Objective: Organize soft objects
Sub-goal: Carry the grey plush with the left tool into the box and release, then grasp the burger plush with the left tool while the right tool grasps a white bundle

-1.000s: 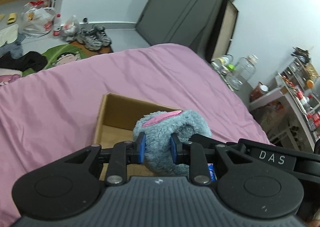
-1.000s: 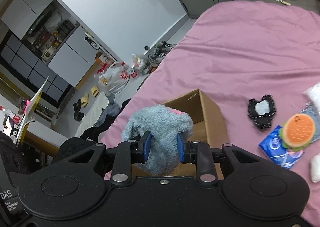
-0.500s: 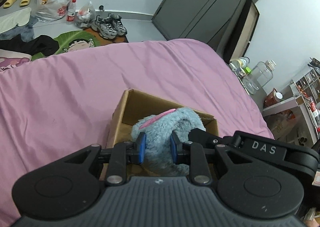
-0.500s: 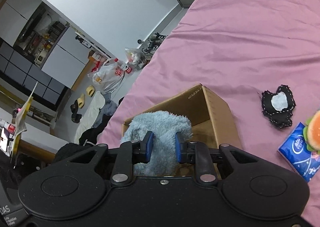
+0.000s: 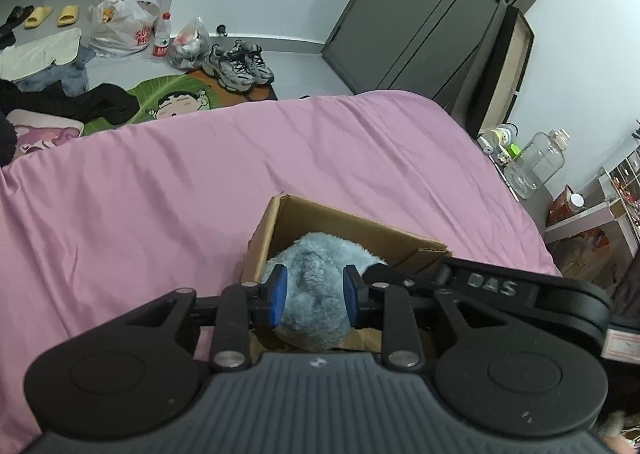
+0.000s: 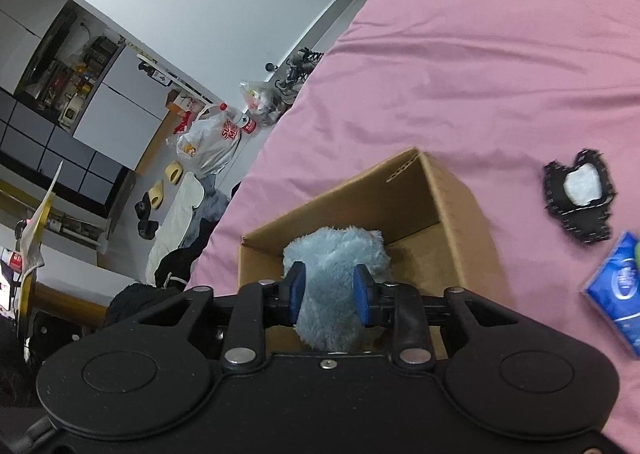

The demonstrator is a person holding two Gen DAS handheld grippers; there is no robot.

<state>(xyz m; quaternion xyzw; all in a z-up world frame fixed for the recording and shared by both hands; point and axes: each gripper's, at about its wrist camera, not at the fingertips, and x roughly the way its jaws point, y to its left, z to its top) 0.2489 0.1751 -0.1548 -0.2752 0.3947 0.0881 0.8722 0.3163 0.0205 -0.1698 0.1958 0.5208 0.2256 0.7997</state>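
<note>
A fluffy blue plush [image 5: 316,286] sits low inside an open cardboard box [image 5: 348,222] on the pink bed. My left gripper [image 5: 313,300] is shut on one side of the plush. My right gripper [image 6: 328,296] is shut on another part of the same blue plush [image 6: 334,254], above the box [image 6: 460,214] opening. The right gripper's black body with "DAS" lettering [image 5: 492,288] shows at the right of the left wrist view. The plush's underside and the box floor beneath it are hidden.
On the pink sheet [image 6: 460,54] right of the box lie a black-and-white soft piece [image 6: 578,194] and a blue tissue pack [image 6: 618,294]. Beyond the bed's far edge the floor holds sneakers [image 5: 238,64], bags, slippers and clothes. A nightstand with a jar [image 5: 540,162] stands at the right.
Both grippers have lowered the blue plush from above the box down into it; its pink part no longer shows. Both cameras have tilted, and the burger toy has left the right wrist view.
</note>
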